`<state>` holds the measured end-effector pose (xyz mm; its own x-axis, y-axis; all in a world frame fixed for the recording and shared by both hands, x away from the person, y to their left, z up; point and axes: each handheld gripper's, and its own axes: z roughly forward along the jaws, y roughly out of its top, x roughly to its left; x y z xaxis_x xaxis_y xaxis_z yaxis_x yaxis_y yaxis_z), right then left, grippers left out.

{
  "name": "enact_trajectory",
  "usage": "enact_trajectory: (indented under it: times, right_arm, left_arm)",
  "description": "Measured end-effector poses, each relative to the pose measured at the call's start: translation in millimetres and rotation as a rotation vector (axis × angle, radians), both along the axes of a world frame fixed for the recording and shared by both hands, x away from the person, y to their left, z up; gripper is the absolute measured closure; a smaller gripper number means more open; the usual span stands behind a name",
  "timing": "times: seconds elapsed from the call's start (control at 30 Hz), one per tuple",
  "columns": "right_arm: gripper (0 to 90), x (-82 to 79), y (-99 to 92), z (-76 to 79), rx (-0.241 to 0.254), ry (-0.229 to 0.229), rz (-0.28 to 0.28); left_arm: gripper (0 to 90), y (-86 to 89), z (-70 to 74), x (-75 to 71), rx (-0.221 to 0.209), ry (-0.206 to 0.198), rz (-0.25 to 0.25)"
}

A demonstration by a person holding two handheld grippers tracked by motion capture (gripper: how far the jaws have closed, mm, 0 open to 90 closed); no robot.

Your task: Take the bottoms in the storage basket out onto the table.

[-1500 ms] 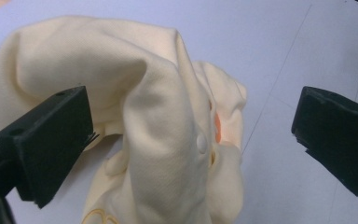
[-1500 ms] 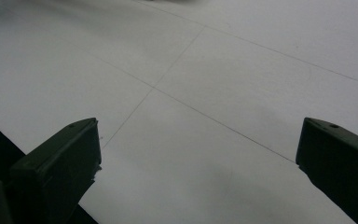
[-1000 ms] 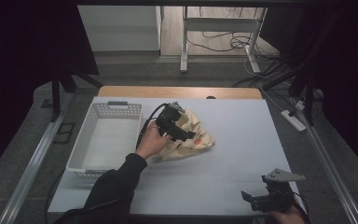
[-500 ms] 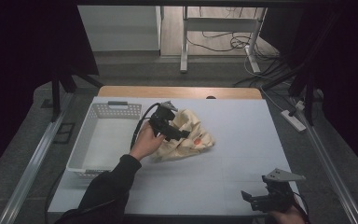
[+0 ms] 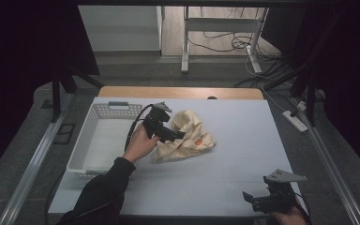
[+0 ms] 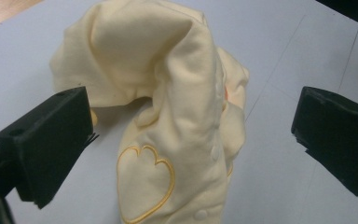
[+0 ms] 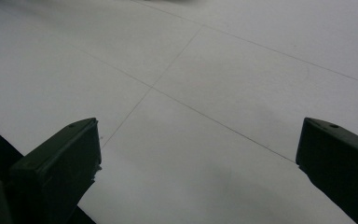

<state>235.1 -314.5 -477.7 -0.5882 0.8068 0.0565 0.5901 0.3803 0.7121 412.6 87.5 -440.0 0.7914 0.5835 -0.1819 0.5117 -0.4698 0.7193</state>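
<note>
1. Two grippers were in use at a pale grey table (image 5: 243,140): the left gripper (image 5: 177,135) over the middle of the surface, the right gripper (image 5: 249,198) low at the near right edge.
2. Between the jaws of the left gripper lay a crumpled cream-yellow baby garment (image 6: 177,116), bearing an embroidered heart outline (image 6: 145,182) and a row of snap buttons (image 6: 216,151). The jaws stood wide apart, one on either side of the raised fold, and touched no cloth.
3. In the high view the garment (image 5: 190,138) lay heaped just right of a white plastic basket (image 5: 104,140), which sat at the table's left side. An orange patch (image 5: 198,140) marked the heap's right part.
4. Compared with the frame one second earlier, the left gripper had drawn back toward the basket and sat slightly nearer the far edge; the person's left hand (image 5: 139,144) had shifted with it. The garment's outline looked somewhat altered, its upper fold standing higher.
5. The right gripper's jaws (image 7: 196,172) were likewise spread wide above bare table, where thin seam lines crossed the surface. Its position matched the earlier frames, with no visible displacement.
6. Beyond the far edge ran a strip of wood (image 5: 178,92), then a floor with trailing cables (image 5: 220,44).
</note>
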Motion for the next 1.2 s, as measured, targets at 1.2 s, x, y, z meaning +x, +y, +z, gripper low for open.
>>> enact_trajectory:
  times: [1.2]
  right_arm:
    - [0.3,-0.9,0.5,0.7,0.003,-0.005,0.002]
  left_arm:
    - [0.0,25.1,-3.4,-19.5,-0.009,-0.026,0.041]
